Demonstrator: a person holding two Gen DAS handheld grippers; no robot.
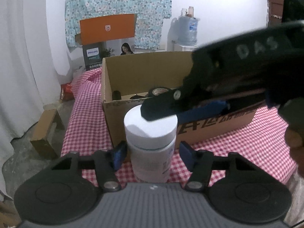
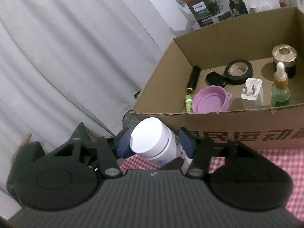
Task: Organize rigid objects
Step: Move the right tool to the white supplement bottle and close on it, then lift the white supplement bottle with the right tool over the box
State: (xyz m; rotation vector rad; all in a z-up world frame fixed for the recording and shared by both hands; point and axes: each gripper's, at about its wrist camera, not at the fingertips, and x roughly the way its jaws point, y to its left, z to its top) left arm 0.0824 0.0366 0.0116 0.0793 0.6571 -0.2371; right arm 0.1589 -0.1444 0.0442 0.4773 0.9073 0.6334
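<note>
White bottle [image 2: 152, 142] between right fingers [image 2: 185, 145]

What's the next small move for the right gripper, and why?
Probably lift the bottle straight up: the right gripper seems shut on it, the left gripper stands open with gaps either side, and the near wall of the box rises beyond the bottle.
</note>
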